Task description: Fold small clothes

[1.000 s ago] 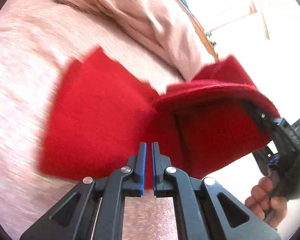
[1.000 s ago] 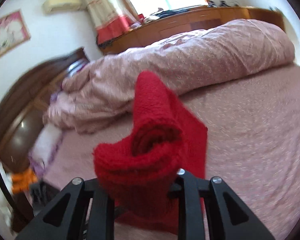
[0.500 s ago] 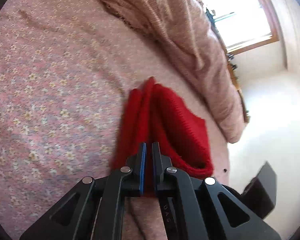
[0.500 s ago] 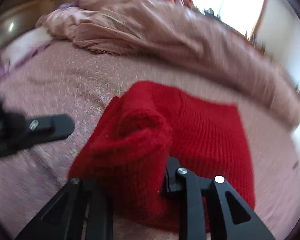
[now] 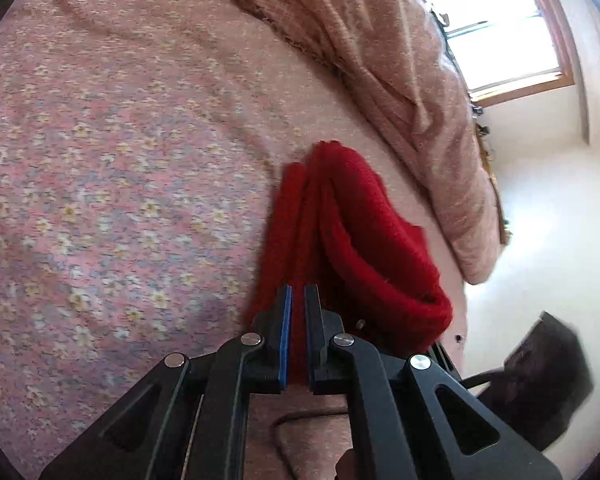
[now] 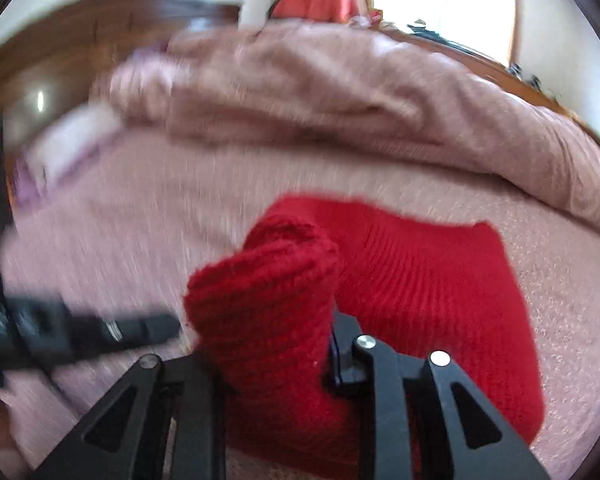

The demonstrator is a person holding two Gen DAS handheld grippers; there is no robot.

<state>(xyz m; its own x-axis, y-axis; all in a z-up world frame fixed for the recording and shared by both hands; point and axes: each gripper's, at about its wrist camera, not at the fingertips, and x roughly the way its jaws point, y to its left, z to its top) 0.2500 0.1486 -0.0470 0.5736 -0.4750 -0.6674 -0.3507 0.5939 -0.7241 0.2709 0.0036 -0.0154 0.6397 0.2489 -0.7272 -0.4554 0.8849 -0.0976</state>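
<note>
My left gripper (image 5: 295, 340) is pinched tight on the near edge of the red knit (image 5: 352, 236), which lies folded on the floral bedsheet (image 5: 100, 160), long axis running away from me twd the bunched quilt (image 5: 400, 60). My right gripper (image 6: 276, 364) has a thick fold of it between barely parted jaws; its left finger is hidden behind the knit & the right-wrist view is blurred.

The knitted garment (image 6: 428, 280) is solid red with a ribbed texture. The bed sheet (image 5: 120, 160) is pink with small pale yellow flowers, the heaped quilt (image 5: 412, 80) dusty pink. The left tongs (image 5: 294, 304) are black with blue pads.
</note>
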